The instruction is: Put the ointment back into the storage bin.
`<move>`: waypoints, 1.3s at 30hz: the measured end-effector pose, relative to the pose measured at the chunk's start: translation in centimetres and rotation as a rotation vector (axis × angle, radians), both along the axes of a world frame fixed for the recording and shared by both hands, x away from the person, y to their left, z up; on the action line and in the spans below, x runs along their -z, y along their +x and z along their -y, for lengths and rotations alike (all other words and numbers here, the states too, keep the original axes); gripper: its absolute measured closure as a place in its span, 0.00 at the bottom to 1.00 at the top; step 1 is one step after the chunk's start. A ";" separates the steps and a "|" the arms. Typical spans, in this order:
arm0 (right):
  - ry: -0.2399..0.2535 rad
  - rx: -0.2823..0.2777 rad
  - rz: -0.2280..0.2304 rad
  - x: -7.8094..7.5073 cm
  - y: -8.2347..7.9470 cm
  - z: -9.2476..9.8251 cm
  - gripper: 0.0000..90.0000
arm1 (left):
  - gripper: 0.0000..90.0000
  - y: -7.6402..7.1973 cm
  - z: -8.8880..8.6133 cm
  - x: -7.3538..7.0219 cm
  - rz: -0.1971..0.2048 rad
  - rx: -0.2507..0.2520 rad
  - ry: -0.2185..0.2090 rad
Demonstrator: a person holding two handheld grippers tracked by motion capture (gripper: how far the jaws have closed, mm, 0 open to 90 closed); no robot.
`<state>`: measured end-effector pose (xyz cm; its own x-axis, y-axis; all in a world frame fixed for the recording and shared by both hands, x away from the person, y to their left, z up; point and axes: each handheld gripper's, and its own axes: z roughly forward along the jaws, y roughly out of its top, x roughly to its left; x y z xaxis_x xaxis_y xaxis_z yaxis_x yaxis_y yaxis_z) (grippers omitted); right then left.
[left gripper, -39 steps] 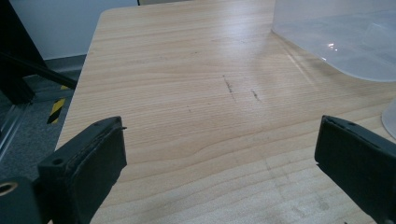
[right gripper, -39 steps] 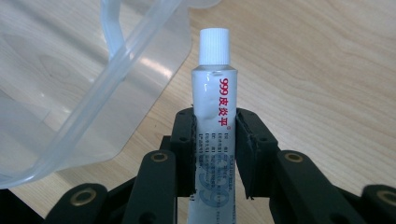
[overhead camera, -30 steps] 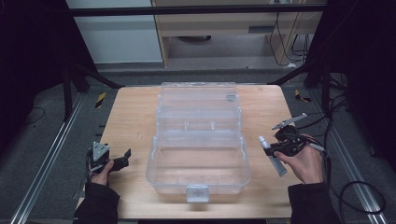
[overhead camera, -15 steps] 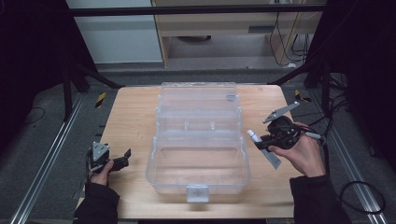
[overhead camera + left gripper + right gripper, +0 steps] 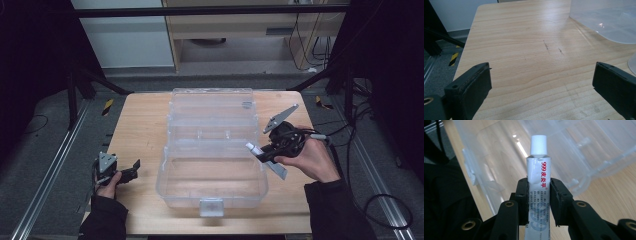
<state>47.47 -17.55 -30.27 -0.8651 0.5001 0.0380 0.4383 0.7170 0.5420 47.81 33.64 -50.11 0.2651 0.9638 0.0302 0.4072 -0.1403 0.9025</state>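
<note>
A clear plastic box (image 5: 212, 150) lies with its lid folded back in the middle of the wooden table (image 5: 140, 125). My right gripper (image 5: 265, 151) hovers at the box's right wall, shut on a white tube with a white cap (image 5: 252, 148). In the right gripper view the tube (image 5: 538, 180), printed with red characters, is pinched between the pads and points cap-first at the box (image 5: 574, 147). My left gripper (image 5: 131, 169) rests near the table's left front edge, open, with bare wood between its fingers (image 5: 469, 90).
Part of the box's curved clear edge (image 5: 604, 22) shows at the right of the left gripper view. Black frame bars and cables (image 5: 370, 150) surround the table. Bare wood lies left of the box.
My right gripper with the tube has risen and moved left, from beside the box's right side to over its right wall. The left gripper has stayed put.
</note>
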 end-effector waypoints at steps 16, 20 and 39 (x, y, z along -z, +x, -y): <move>-0.090 -0.187 -0.012 0.9 1.1 -5.2 0.78 | 0.02 0.0 0.0 0.0 0.000 0.000 -0.004; -0.100 -0.218 -0.018 1.4 1.2 -5.9 0.78 | 0.02 0.0 0.0 0.0 0.000 0.001 -0.002; -0.249 -0.377 -0.048 5.7 1.2 -9.1 0.78 | 0.02 0.0 0.0 0.0 0.000 0.001 -0.002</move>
<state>48.63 -8.49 -35.94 -0.9887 0.1497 0.0014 0.1424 0.9373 0.3182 47.82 33.66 -50.11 0.2664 0.9634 0.0280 0.4071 -0.1389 0.9027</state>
